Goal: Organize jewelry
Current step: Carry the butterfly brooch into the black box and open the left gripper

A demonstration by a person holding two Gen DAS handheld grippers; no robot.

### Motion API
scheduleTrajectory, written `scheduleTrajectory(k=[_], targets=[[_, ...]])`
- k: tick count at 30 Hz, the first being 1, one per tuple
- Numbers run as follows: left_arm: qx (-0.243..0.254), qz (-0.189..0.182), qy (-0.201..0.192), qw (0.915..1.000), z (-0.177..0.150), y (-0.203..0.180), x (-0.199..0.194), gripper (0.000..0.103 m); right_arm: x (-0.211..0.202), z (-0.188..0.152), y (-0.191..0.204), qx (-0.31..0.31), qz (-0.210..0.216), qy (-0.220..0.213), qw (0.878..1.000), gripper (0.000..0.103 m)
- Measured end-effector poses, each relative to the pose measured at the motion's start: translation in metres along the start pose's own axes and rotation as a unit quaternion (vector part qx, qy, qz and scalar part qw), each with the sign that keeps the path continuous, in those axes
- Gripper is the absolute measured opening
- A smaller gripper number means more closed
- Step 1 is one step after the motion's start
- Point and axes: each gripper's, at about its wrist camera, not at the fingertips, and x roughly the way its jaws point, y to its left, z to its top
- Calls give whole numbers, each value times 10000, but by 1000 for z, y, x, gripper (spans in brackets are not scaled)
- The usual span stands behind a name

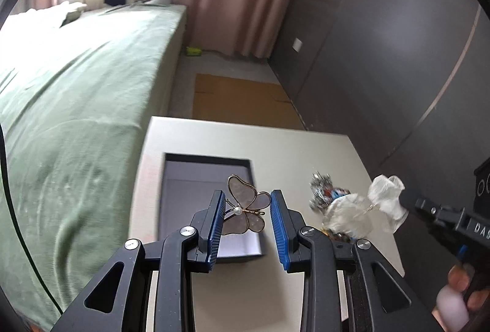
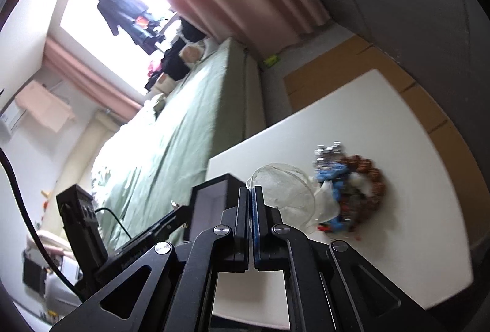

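Left claw (image 1: 243,220) part open, pinching butterfly brooch (image 1: 246,207) mid-frame, above open box (image 1: 171,194). Right claw (image 2: 251,209) clamped on clear bag (image 2: 284,191). Lower slow, release gently inside box.

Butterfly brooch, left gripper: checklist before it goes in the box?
1. Butterfly brooch clamped by left gripper: ok, both pads meet it.
2. Open grey box below the brooch: ok.
3. Box bottom bare where visible: ok.
4. Right gripper shut on clear plastic bag: ok.
5. Bag clear of the box: ok.
6. Jewelry pile undisturbed on white table: cannot tell, blurred.
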Motion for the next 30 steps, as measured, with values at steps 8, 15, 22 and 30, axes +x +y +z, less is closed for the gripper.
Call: scheduleTrajectory(k=[8,15,22,30], targets=[[-459,62,-131,9988,11,42,-11,31,36,1,39,-348,268,173,9989,3],[-799,50,-170,9966,18,70,-12,31,65,2,74,-565,526,330,9965,3],[-952,54,-90,9954,20,81,-2,31,109,-3,81,-734,511,932,9916,41],[-690,-2,209,9974,18,59,24,31,82,-6,33,-442,-145,731,9962,59]])
